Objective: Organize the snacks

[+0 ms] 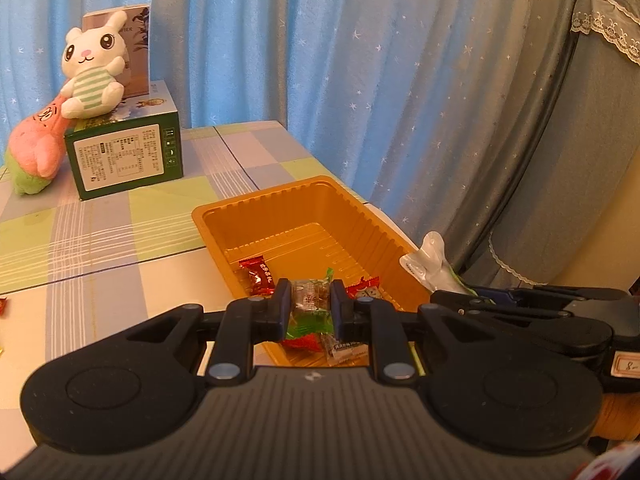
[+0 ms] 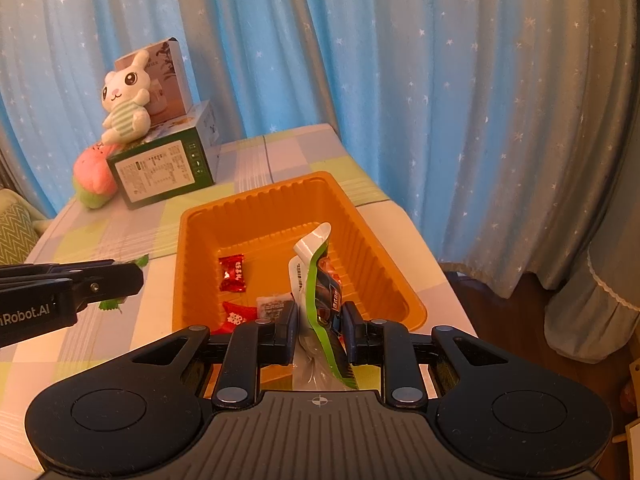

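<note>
the checked table (image 1: 120,240) carries your orange tray (image 2: 192,232), with red candies (image 2: 231,273) lying on its floor. your right gripper (image 2: 320,320) is clenched on a green-edged snack packet (image 2: 316,272) over the tray; your left gripper (image 1: 310,304) pinches a green-ended candy (image 1: 310,300) above the tray's near end.

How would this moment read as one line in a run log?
left gripper: shut on green-wrapped candy | right gripper: shut on green snack packet | orange tray: holds candies

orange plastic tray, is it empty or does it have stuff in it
Not empty: the orange plastic tray holds red-wrapped candies and a clear-wrapped sweet near its front end.
</note>
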`<state>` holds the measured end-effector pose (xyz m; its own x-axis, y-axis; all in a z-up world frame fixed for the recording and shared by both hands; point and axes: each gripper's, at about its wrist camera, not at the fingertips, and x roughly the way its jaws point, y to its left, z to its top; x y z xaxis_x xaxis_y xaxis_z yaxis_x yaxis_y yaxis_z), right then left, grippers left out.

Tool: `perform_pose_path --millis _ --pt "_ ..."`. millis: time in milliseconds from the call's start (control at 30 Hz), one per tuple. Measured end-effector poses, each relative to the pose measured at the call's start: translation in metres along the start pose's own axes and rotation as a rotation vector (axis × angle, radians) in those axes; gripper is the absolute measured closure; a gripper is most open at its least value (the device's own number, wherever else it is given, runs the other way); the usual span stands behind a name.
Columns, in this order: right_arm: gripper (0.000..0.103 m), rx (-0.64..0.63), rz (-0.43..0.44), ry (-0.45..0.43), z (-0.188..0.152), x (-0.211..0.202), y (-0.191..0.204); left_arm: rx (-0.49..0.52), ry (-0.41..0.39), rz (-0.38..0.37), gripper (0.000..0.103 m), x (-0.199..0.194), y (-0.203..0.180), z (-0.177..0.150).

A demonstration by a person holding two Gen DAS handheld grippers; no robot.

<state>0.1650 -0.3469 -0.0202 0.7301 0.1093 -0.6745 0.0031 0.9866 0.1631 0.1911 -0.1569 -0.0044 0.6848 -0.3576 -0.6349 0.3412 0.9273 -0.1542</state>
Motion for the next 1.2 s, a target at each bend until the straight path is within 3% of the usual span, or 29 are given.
perform_pose_path --millis 833,867,933,1200 --pt "0.079 -0.005 0.019 0.007 0.036 0.051 0.0 -0.03 0.027 -0.062 0.084 0.07 0.016 0.03" --pt "0.079 -0.004 0.02 0.009 0.036 0.052 0.0 -0.03 0.028 -0.061 0.083 0.072 0.017 0.03" --pt "0.079 -0.004 0.022 0.011 0.036 0.052 0.0 -0.03 0.03 -0.055 0.066 0.074 0.019 0.03" --pt "0.079 0.017 0.033 0.026 0.031 0.056 -0.002 -0.066 0.036 0.01 0.066 0.058 0.044 0.014"
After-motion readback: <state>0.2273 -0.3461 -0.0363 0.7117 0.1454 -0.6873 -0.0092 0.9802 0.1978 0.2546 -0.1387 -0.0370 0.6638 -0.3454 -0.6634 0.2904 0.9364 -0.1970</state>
